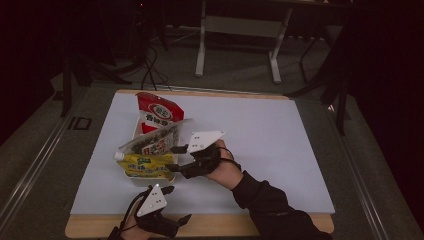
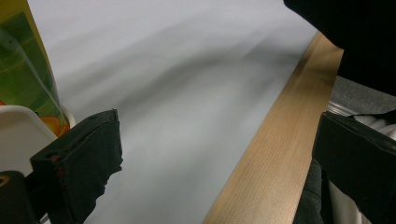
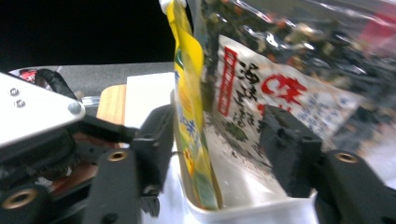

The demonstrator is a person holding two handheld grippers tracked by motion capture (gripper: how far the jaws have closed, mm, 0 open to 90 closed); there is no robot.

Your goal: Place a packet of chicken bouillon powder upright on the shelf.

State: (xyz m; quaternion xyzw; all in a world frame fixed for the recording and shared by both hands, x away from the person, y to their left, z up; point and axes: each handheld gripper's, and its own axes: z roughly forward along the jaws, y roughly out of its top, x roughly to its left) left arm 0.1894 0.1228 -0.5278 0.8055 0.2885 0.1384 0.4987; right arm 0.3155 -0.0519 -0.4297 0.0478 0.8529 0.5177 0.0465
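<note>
The right tool [image 1: 176,157] stands open at the white tray [image 1: 134,131], its jaws astride the yellow pouch [image 1: 142,165], which stands on edge in the tray beside the seaweed packet [image 1: 152,141]. To finish well, back the tool straight out without snagging either pack. The left tool [image 1: 172,204] waits open near the bench [image 1: 280,150] edge.

- Dim room, dark surroundings.
- Wooden table [image 1: 210,227] with pale sheet [image 1: 270,150] covering most of its top.
- Grey carpeted floor [image 1: 235,70].
- White frame legs [image 1: 201,47] behind the table.
- Black cables [image 1: 150,70] on the floor, back left.
</note>
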